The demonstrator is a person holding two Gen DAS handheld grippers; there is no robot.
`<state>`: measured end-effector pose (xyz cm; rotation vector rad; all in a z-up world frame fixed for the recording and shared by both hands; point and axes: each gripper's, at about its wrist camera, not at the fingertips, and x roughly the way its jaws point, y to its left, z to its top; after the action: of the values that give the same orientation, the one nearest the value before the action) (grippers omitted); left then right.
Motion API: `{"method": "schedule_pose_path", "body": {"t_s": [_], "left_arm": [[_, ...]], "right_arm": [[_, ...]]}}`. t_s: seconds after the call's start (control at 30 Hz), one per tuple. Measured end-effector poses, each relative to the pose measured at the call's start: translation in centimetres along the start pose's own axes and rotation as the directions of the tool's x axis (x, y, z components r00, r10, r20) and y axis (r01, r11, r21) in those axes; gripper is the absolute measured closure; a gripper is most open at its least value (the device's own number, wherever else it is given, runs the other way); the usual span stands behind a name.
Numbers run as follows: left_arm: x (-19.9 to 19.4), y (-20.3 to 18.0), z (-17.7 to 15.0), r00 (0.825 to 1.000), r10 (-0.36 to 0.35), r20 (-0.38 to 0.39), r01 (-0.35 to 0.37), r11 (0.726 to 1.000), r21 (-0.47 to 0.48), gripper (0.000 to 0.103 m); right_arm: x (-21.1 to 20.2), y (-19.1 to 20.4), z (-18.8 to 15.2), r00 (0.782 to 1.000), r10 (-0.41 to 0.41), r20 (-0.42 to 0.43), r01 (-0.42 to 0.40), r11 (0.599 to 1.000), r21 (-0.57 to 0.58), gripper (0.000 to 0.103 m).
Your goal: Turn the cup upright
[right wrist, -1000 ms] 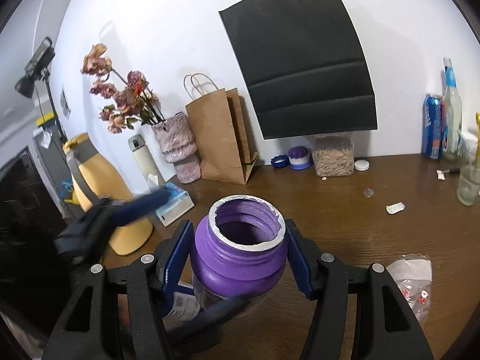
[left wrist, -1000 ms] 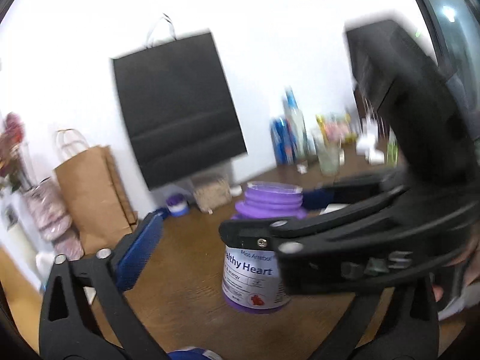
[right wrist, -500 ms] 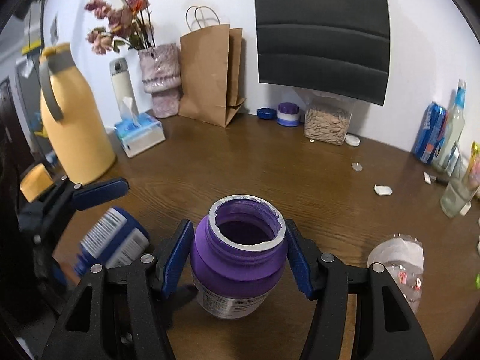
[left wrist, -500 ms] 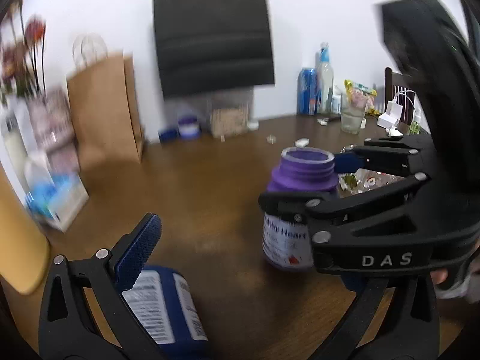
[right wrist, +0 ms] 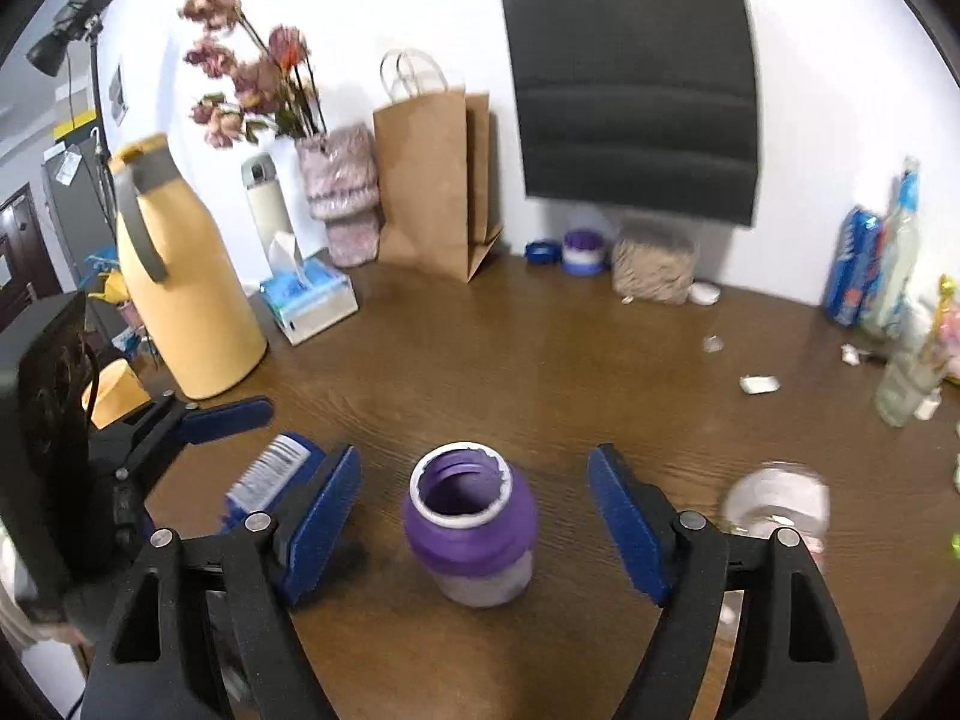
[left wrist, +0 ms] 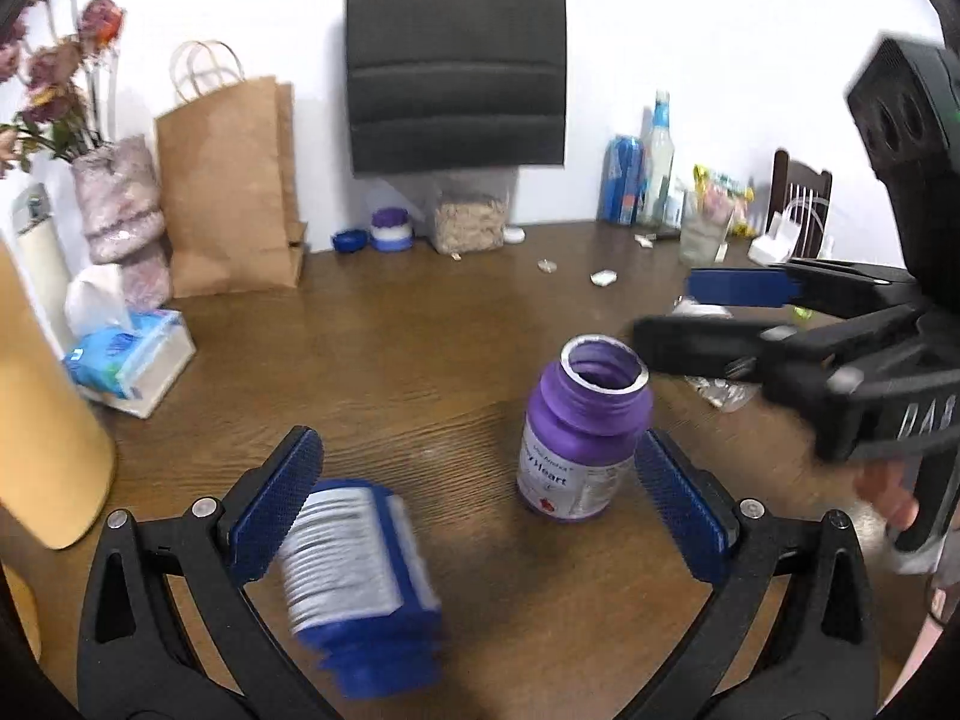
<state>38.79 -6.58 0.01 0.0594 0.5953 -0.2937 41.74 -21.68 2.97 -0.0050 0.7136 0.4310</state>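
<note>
A purple jar with an open mouth stands upright on the brown table. My right gripper is open, its blue pads apart from the purple jar on both sides. From the left wrist view that right gripper reaches in from the right, just behind the jar's rim. A blue bottle with a white label lies on its side between the fingers of my open left gripper, close to the left pad. The blue bottle is partly hidden behind my right gripper's left finger.
A clear plastic cup lies at the right. A yellow jug, a tissue box, a vase, a paper bag and a grain jar line the back. Cans, bottles and a glass stand far right.
My right gripper has opened and let go of the purple jar, which now stands alone. My left gripper swung down toward the table, bringing the lying blue bottle between its fingers.
</note>
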Motion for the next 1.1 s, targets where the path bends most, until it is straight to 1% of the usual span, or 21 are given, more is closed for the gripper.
{"method": "schedule_pose_path", "body": {"t_s": [0.03, 0.1, 0.17, 0.2, 0.27, 0.37, 0.5, 0.67, 0.77, 0.83, 0.93, 0.97, 1.03, 1.1], "left_arm": [[-1.1, 0.3, 0.0, 1.000, 0.011, 0.010, -0.011, 1.000, -0.001, 0.000], [-3.3, 1.2, -0.1, 0.998, 0.056, 0.033, -0.056, 0.998, -0.005, 0.000], [-5.5, 2.6, -0.5, 0.990, 0.127, 0.056, -0.126, 0.992, -0.022, 0.000], [-6.3, 3.3, -0.8, 0.986, 0.155, 0.056, -0.154, 0.988, -0.034, 0.000], [-8.0, 5.0, -1.5, 0.977, 0.209, 0.035, -0.206, 0.976, -0.062, 0.000], [-10.5, 6.5, -2.6, 0.966, 0.256, 0.038, -0.251, 0.963, -0.101, 0.000], [-13.2, 6.9, -3.7, 0.960, 0.271, 0.066, -0.261, 0.957, -0.125, 0.000], [-15.8, 5.5, -5.0, 0.957, 0.270, 0.108, -0.258, 0.959, -0.114, 0.000], [-16.9, 4.9, -5.9, 0.958, 0.260, 0.121, -0.248, 0.962, -0.112, 0.000], [-17.6, 4.5, -6.3, 0.955, 0.266, 0.128, -0.253, 0.961, -0.115, 0.000], [-19.5, 3.9, -7.5, 0.939, 0.316, 0.138, -0.298, 0.945, -0.136, 0.000], [-20.5, 3.5, -8.3, 0.932, 0.331, 0.149, -0.311, 0.940, -0.141, 0.000], [-22.3, 2.4, -9.8, 0.927, 0.340, 0.159, -0.320, 0.937, -0.138, 0.000], [-24.4, 1.1, -11.6, 0.916, 0.365, 0.164, -0.346, 0.929, -0.133, 0.000]], "right_arm": [[-1.4, -0.1, -0.2, 1.000, -0.020, 0.003, 0.020, 1.000, -0.002, 0.020], [-3.1, -0.4, -0.8, 0.999, -0.044, 0.009, 0.044, 0.999, -0.002, 0.020], [-4.8, -0.7, -1.8, 0.996, -0.087, 0.002, 0.087, 0.996, -0.004, 0.020], [-5.6, -1.0, -2.4, 0.993, -0.117, -0.008, 0.117, 0.993, -0.003, 0.020], [-6.9, -1.7, -3.4, 0.989, -0.150, -0.020, 0.150, 0.989, 0.017, 0.020], [-9.0, -2.5, -4.9, 0.987, -0.160, -0.013, 0.161, 0.984, 0.072, 0.020], [-10.7, -1.5, -6.1, 0.986, -0.167, 0.008, 0.166, 0.983, 0.084, 0.020], [-12.3, 1.4, -7.8, 0.983, -0.183, 0.023, 0.182, 0.982, 0.046, 0.020], [-13.2, 2.6, -8.7, 0.983, -0.184, 0.028, 0.183, 0.983, 0.021, 0.020], [-13.8, 3.0, -9.1, 0.982, -0.186, 0.030, 0.186, 0.982, 0.022, 0.020], [-15.2, 3.9, -10.4, 0.979, -0.199, 0.041, 0.198, 0.980, 0.032, 0.020], [-15.7, 4.4, -11.0, 0.979, -0.198, 0.048, 0.197, 0.980, 0.032, 0.020], [-16.9, 5.6, -12.5, 0.976, -0.210, 0.061, 0.208, 0.978, 0.031, 0.020], [-18.1, 6.9, -13.8, 0.976, -0.205, 0.077, 0.203, 0.979, 0.029, 0.020]]}}
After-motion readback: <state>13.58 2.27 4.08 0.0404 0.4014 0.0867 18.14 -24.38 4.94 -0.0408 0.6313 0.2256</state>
